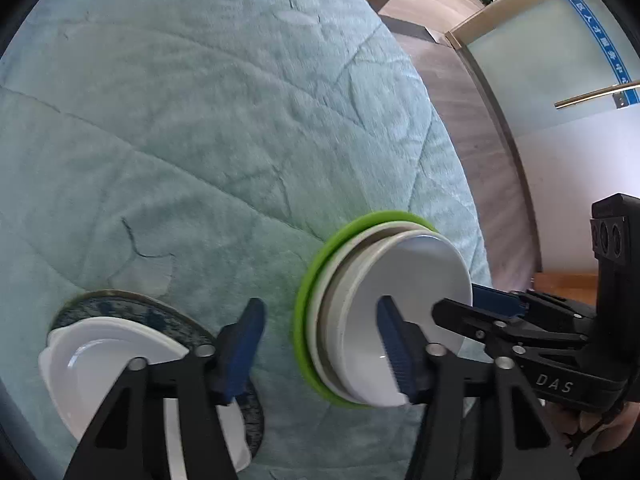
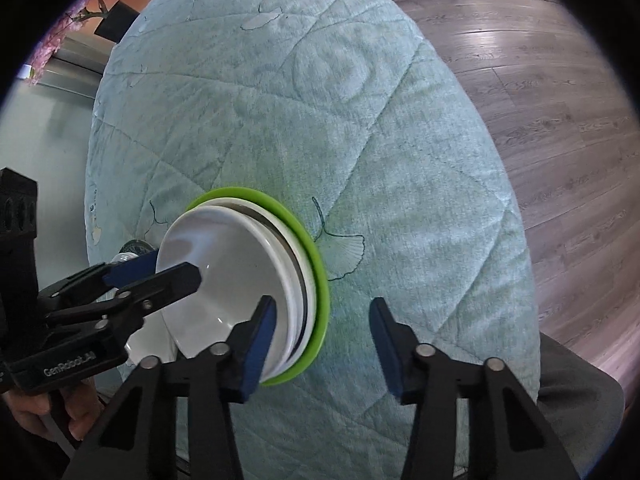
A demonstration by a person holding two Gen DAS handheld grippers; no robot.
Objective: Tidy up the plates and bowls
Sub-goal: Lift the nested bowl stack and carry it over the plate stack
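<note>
The stack of dishes [image 1: 380, 312] sits near the quilted table's [image 1: 200, 120] right edge, between both half-open grippers: left gripper [image 1: 320, 344] and right gripper [image 2: 322, 344] (neither pinching anything) straddle opposite rims.

The quilted cloth [image 1: 200, 120] is pale teal with stitched ginkgo-leaf outlines. A lime-green plate [image 1: 308, 280] lies under white bowls [image 1: 416, 272]. A dark blue speckled plate [image 1: 120, 306] carries a white dish [image 1: 92, 356]. Both grippers' pads [image 2: 260, 344] are blue on black. The floor [image 2: 560, 120] is grey-brown woodgrain.

Black tongs [image 1: 322, 344], blue ribbed pads [image 1: 394, 344], silver rivets, "DAS" lettering.
</note>
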